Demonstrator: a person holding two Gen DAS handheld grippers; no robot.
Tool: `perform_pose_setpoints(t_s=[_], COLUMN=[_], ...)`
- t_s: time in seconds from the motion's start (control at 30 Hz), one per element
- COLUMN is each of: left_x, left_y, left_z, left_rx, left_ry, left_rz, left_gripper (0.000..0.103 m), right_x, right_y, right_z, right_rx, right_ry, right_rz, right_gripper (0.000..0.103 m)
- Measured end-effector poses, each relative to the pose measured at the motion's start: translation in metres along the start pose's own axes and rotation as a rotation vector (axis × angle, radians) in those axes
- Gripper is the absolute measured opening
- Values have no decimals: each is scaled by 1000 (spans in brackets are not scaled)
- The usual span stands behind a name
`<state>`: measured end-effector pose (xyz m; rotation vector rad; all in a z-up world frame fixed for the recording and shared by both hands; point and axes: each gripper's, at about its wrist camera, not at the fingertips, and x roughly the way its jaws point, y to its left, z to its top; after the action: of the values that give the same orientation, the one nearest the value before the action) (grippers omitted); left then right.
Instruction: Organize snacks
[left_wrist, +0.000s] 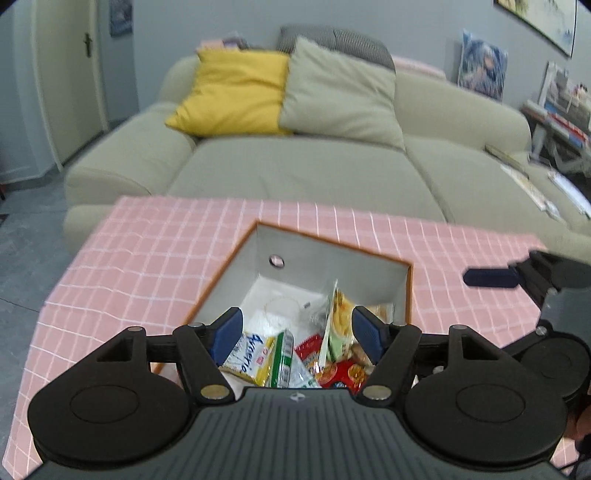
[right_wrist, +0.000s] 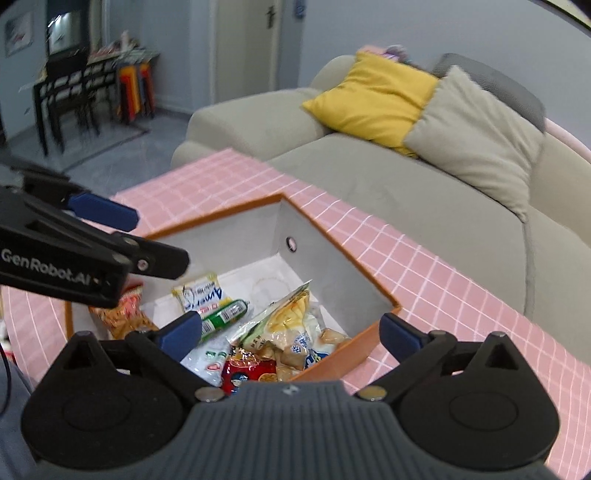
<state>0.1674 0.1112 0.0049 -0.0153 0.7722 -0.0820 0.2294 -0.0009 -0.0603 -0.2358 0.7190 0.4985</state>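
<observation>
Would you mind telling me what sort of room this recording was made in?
Most likely a home living room: a beige sofa with a yellow cushion sits behind a table with a pink checked tablecloth, and framed pictures hang on the wall.

The snack packets (right_wrist: 273, 332) look like glossy, crinkled plastic film. The box (right_wrist: 332, 258) has matt grey inner walls and a smooth orange rim. A pink checked cloth (left_wrist: 147, 251) covers the counter. The left gripper (left_wrist: 295, 334) and right gripper (right_wrist: 291, 330) are matt black plastic with blue pads (left_wrist: 227, 328) and metal pins.
</observation>
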Motion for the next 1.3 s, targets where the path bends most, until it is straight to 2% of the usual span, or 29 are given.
perform_pose_setpoints(t_s=[0.2, 0.37, 0.47, 0.73, 0.87, 1.0, 1.13, 1.3], left_x=[-44, -77, -91, -119, -132, -138, -132, -118], left_y=[-9, -25, -36, -47, -49, -44, -40, -41], left_z=[-5, -20, -31, -59, -68, -74, -77, -87], left_rx=[-14, 33, 56, 3, 2, -34, -64, -45], left_ry=[-138, -252, -289, -293, -295, -292, -247, -176], left_rz=[47, 136, 156, 167, 186, 169, 160, 186], left_gripper=[80, 83, 87, 89, 89, 91, 93, 93], right_x=[-47, -88, -111, -162, -177, -181, -180, -171], right_y=[0, 6, 10, 23, 30, 35, 42, 49], right_z=[-7, -19, -28, -61, -78, -90, -99, -101], right_rx=[114, 186, 227, 265, 269, 273, 256, 245], right_ry=[-79, -144, -179, -258, -268, -260, -251, -227], right_rz=[-26, -64, -68, -101, -127, -135, -148, -145], right_gripper=[99, 99, 99, 99, 99, 99, 99, 99])
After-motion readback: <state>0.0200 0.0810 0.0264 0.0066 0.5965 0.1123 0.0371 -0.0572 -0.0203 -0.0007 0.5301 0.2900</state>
